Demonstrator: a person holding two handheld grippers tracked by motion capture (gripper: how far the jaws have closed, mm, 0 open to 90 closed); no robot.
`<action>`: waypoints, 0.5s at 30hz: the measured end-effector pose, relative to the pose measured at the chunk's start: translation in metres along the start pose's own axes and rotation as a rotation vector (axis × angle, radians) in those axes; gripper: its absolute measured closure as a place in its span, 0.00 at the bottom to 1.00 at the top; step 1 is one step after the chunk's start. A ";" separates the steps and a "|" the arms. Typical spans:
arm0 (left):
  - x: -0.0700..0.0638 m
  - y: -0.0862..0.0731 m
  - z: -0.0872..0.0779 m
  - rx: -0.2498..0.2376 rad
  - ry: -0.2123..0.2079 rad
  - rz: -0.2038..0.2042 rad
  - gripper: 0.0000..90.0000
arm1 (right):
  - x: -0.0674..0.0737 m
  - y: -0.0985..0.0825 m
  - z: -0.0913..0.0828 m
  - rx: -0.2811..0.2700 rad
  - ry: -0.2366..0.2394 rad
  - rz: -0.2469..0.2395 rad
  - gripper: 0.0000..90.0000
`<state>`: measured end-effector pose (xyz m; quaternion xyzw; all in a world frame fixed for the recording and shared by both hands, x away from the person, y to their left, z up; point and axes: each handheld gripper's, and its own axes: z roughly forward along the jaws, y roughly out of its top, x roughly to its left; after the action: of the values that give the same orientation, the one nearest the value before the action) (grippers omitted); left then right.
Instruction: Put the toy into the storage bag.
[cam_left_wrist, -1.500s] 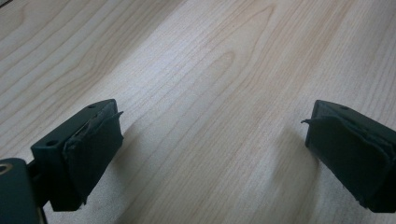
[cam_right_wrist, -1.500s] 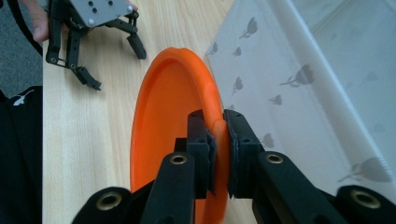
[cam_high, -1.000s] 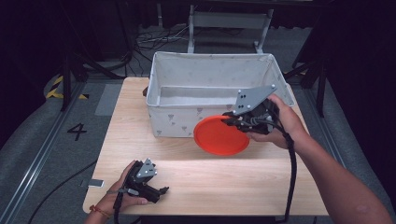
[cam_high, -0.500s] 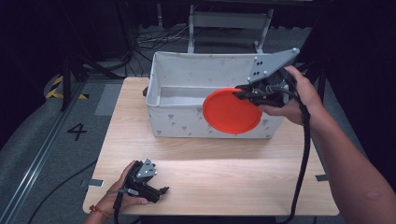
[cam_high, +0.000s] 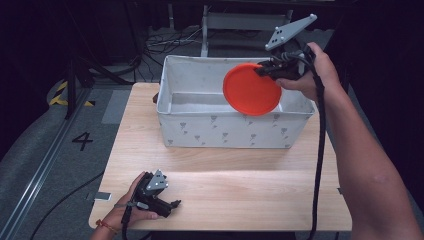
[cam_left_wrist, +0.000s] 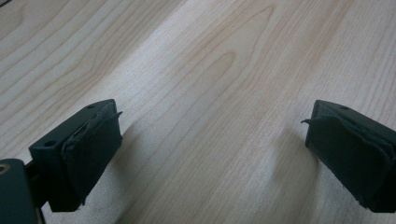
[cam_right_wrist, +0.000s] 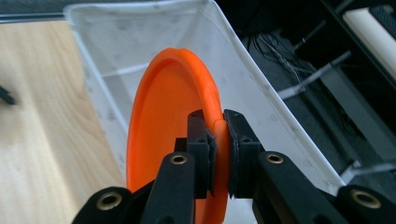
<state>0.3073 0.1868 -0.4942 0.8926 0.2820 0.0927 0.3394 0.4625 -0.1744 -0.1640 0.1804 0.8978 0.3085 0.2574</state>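
An orange plate (cam_high: 251, 89) hangs tilted on edge above the right part of a white fabric bin (cam_high: 235, 131). My right gripper (cam_high: 264, 71) is shut on the plate's rim, and in the right gripper view the plate (cam_right_wrist: 168, 135) is pinched at its edge between the right gripper's (cam_right_wrist: 219, 140) two black jaws, over the bin (cam_right_wrist: 116, 51). My left gripper (cam_high: 170, 204) rests low on the wooden table (cam_high: 240, 185) near its front left corner. The left gripper view has the left gripper (cam_left_wrist: 210, 149) wide open over bare wood (cam_left_wrist: 201, 70), holding nothing.
The bin stands at the back of the table with a pale flat bottom (cam_high: 200, 102) showing inside. Black cable (cam_high: 319, 150) trails from the right gripper down along the forearm. Dark floor with cables and a metal frame (cam_high: 240, 22) lie behind the table.
The right gripper has carried the orange plate up and back, from in front of the bin's front wall to above its right part. The left gripper has stayed put.
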 end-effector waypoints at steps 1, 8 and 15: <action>0.000 0.000 0.000 0.000 0.000 0.000 0.04 | -0.004 0.001 0.005 0.011 -0.013 0.002 0.91; 0.000 0.000 0.000 -0.004 -0.005 0.000 0.04 | -0.025 -0.001 0.042 0.061 -0.025 0.019 0.91; 0.000 0.000 0.000 -0.004 -0.007 0.000 0.04 | -0.031 -0.008 0.070 0.109 -0.014 0.027 0.91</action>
<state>0.3078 0.1867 -0.4946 0.8922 0.2805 0.0901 0.3423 0.5265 -0.1627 -0.2053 0.2083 0.9090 0.2612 0.2492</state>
